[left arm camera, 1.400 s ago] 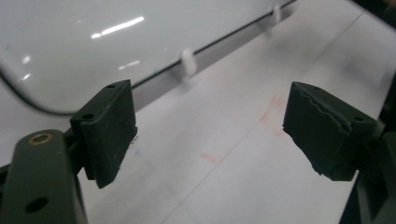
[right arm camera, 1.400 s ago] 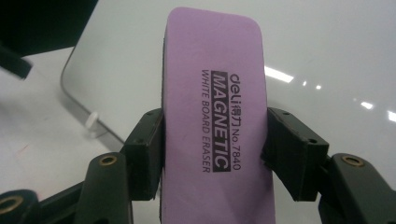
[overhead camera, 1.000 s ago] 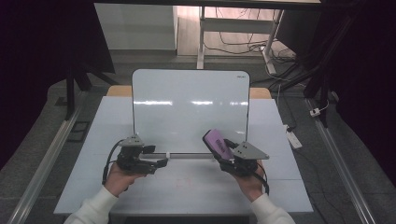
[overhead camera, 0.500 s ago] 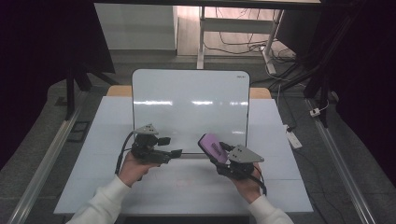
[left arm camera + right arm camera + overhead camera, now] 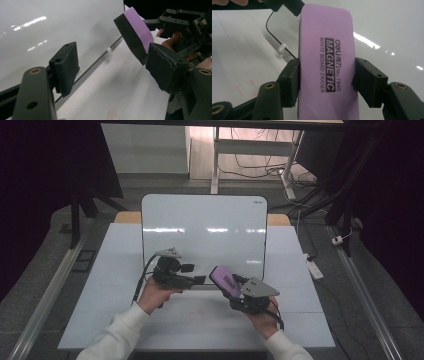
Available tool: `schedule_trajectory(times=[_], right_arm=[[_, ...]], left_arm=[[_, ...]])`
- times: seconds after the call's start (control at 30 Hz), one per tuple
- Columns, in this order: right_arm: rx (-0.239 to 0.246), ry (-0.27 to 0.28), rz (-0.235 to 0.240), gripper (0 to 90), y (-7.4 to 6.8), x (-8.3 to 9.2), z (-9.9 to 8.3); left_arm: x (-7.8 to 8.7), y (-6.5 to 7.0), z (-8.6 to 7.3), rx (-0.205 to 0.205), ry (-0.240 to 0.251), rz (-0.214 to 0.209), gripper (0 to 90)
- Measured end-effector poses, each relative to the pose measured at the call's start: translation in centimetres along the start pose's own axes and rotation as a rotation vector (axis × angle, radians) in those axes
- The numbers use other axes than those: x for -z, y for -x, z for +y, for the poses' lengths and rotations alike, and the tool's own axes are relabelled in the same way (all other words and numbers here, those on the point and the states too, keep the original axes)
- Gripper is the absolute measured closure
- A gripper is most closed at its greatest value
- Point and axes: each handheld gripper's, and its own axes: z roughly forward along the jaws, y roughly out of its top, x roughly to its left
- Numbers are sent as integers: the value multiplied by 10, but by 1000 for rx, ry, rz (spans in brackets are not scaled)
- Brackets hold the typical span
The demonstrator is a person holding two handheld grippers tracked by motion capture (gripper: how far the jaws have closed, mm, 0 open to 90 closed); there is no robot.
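While the right hand-held gripper [image 5: 325,82] clamps it, the purple eraser [image 5: 327,50] reads "deli MAGNETIC WHITE BOARD ERASER No.7840".

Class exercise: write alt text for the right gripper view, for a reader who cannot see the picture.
A purple whiteboard eraser, printed "MAGNETIC WHITE BOARD ERASER", stands clamped between the two black pads of the right claw. Behind it lies a glossy whiteboard on a white table, with a small white clip at the board's edge.

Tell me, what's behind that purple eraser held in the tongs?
Behind the purple eraser stands the whiteboard, glossy and blank where visible. The eraser covers the strip of board directly behind it.
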Motion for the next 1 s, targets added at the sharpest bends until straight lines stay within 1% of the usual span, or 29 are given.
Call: schedule_trajectory(times=[0.17,0.2,0.23,0.27,0.3,0.37,0.43,0.53,0.63,0.73,0.8,1.0], right_arm=[[21,-13,-3,397,0,-1,-2],[33,-17,-2,397,-1,-2,-3],[33,-17,-2,397,-1,-2,-3],[52,-20,1,397,-3,-2,-3],[52,-20,1,397,-3,-2,-3],[64,-17,16,397,-5,-3,-3],[83,-22,18,397,-8,-4,-2],[104,-24,30,397,-10,-6,-3],[140,-28,33,397,-14,-8,-2],[174,-32,29,397,-15,-8,-2],[186,-29,29,397,-15,-8,-2],[224,-32,21,397,-15,-8,-2]], left_arm=[[-5,-2,2,9,-9,-14,281],[-6,-3,2,11,-8,-23,289],[-7,-3,2,13,-7,-33,289],[-7,-3,3,12,-8,-43,304],[-8,-2,4,14,-6,-51,304],[-10,-1,5,11,-14,-65,317],[-14,0,6,12,-21,-86,334],[-19,1,7,8,-39,-116,367],[-24,2,7,9,-67,-139,410],[-26,2,7,10,-78,-135,451],[-26,0,7,20,-80,-146,489],[-27,-2,7,51,-91,-161,520]])
